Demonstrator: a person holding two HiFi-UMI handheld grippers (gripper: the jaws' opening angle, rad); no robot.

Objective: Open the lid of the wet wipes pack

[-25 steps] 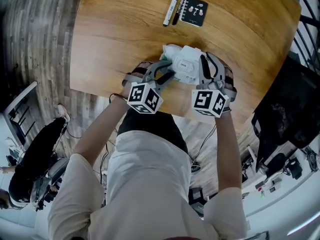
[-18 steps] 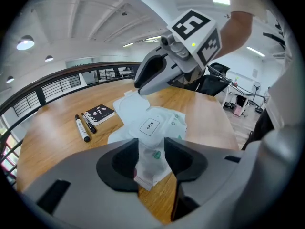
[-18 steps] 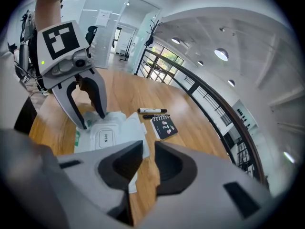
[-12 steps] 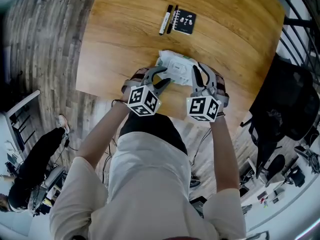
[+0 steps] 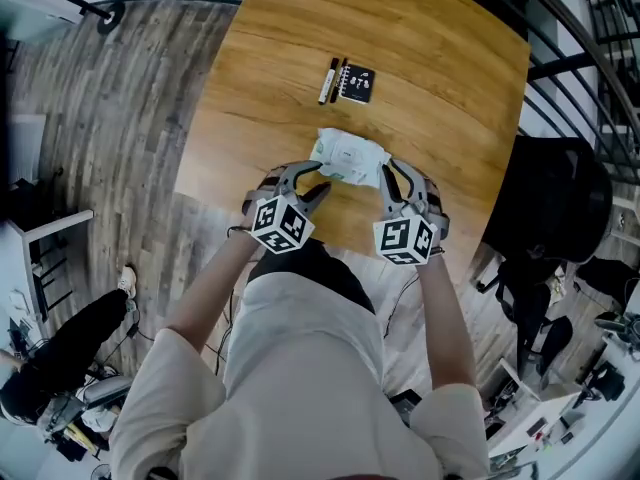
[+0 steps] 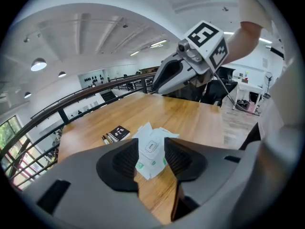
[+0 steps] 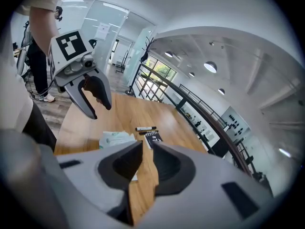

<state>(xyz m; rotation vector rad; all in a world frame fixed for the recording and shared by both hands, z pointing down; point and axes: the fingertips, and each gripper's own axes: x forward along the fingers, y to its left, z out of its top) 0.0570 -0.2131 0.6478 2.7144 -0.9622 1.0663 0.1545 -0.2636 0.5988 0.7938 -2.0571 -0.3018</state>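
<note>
Wet wipes pack (image 5: 349, 158), white with touches of green, lies flat on a wooden table (image 5: 440, 78), in the middle of the head view and close to the table's near edge. A small rectangular label sits on its top face.

Just below the pack, a person holds two grey grippers, each carrying a cube of black-and-white square markers. The left gripper (image 5: 314, 181) is at the pack's lower left corner. Its jaws are apart with nothing clamped. In the left gripper view the pack shows through the gap, lying on the table beyond the jaw tips.

The right gripper (image 5: 396, 182) is at the pack's lower right edge. Its jaws stand a narrow gap apart, and the right gripper view shows only bare wood in that gap. There the pack lies to the left of the jaws. From the head view I cannot tell whether either gripper touches the pack.

Farther up the table, well apart from the pack, a small black notebook (image 5: 357, 84) lies with two markers (image 5: 331, 80) just to its left. A black chair (image 5: 548, 203) stands at the right of the frame, beside the table.
</note>
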